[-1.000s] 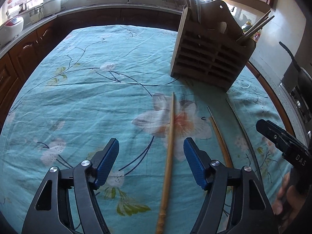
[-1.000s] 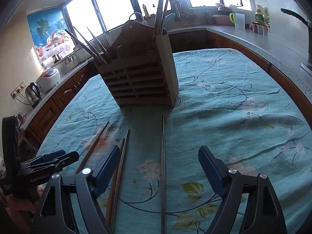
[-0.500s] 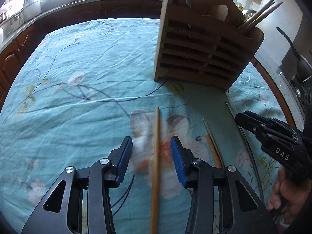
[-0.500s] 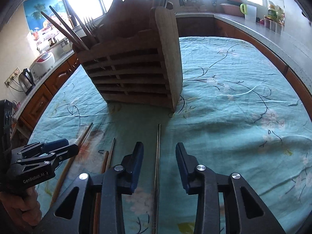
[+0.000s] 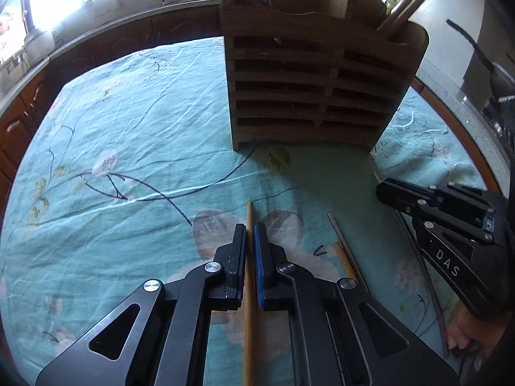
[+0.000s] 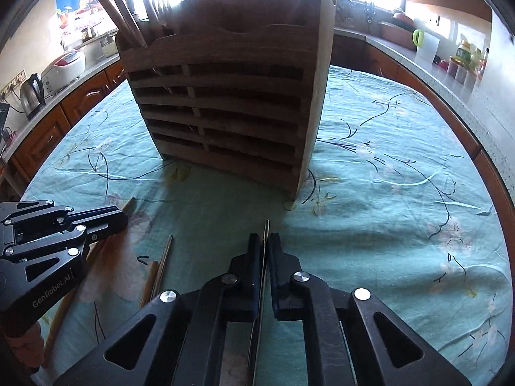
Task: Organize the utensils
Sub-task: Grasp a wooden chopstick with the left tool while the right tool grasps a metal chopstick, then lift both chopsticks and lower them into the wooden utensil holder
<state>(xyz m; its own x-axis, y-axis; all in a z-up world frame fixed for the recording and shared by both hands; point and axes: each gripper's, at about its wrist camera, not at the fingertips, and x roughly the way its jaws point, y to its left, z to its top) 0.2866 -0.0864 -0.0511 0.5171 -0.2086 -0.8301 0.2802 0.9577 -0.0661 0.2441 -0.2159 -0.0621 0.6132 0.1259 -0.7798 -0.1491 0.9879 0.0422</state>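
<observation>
On the worktop [image 5: 135,135], spread with a wrinkled turquoise cloth printed with flowers and dark branches, a tall slatted brown wooden utensil rack [image 5: 309,93] is seen standing upright toward the far edge, with pale wooden sticks [image 5: 408,3] rising from one of its top compartments; nearer the front edge several loose utensils are laid roughly side by side, all pointing toward the rack.

The left tool [image 5: 250,234], black with blue pads, is clamped together on a long light bamboo chopstick [image 5: 248,315] that lies flat on the cloth; the chopstick's tip is seen poking out just beyond the pads, and its shaft runs back beneath the tool toward the front edge.

The right tool [image 6: 266,244] is likewise closed, its pads pressed on a thin grey metal chopstick [image 6: 266,230] whose tip just clears them; whether this chopstick is lifted off the cloth cannot be told.

Between the two tools a further brown wooden chopstick [image 5: 346,263] and a slim dark chopstick [image 5: 338,231] are left lying on the cloth, touching or nearly touching each other; part of a hand [image 5: 463,337] is visible behind the right tool in the left wrist view.
</observation>
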